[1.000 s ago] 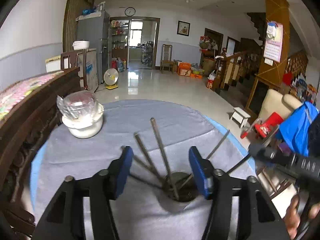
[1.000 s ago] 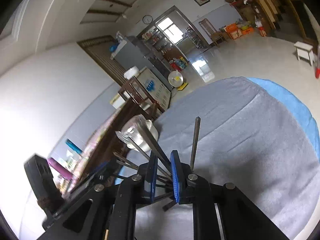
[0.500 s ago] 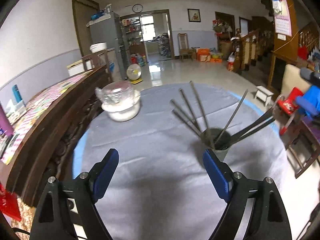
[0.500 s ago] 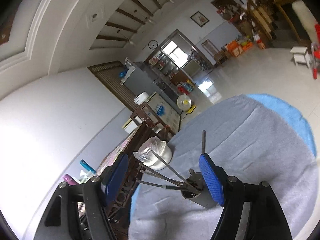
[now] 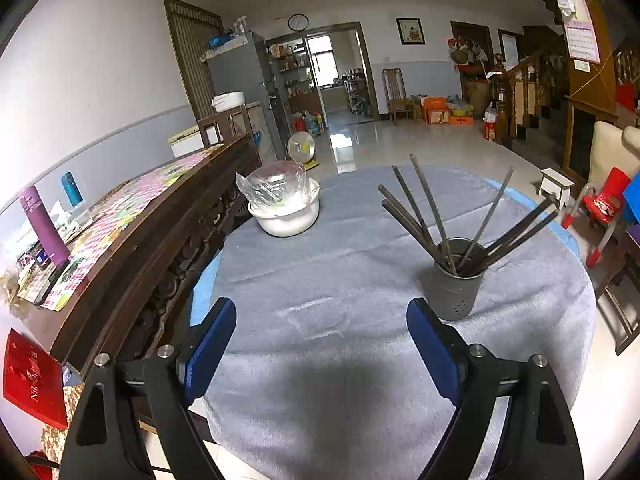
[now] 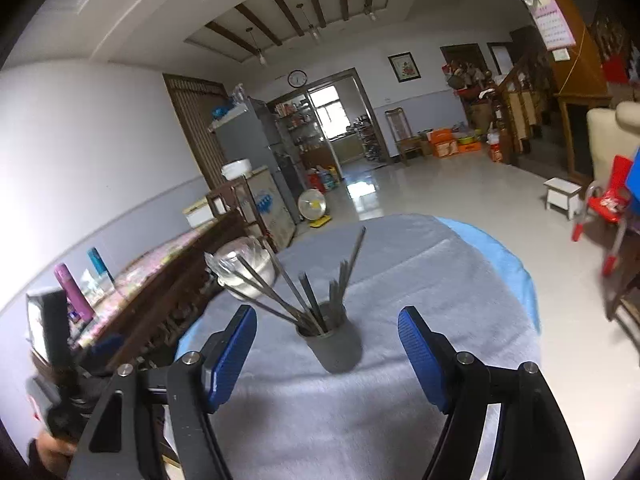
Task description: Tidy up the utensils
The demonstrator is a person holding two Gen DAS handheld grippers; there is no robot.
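Left wrist: white bowl (image 5: 286, 216) well apart from utensil cup (image 5: 456, 280).

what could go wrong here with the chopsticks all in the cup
The chopsticks fan out far past the rim of the small grey cup, so a brush from either open tongs could tip it. The cup stands near the table edge and might fall to the floor. The wrapped white bowl stands clear.

Glossy pale floor (image 5: 404, 148), white walls (image 5: 92, 80), beamed ceiling (image 6: 280, 12), daylit doorway (image 5: 328, 68)
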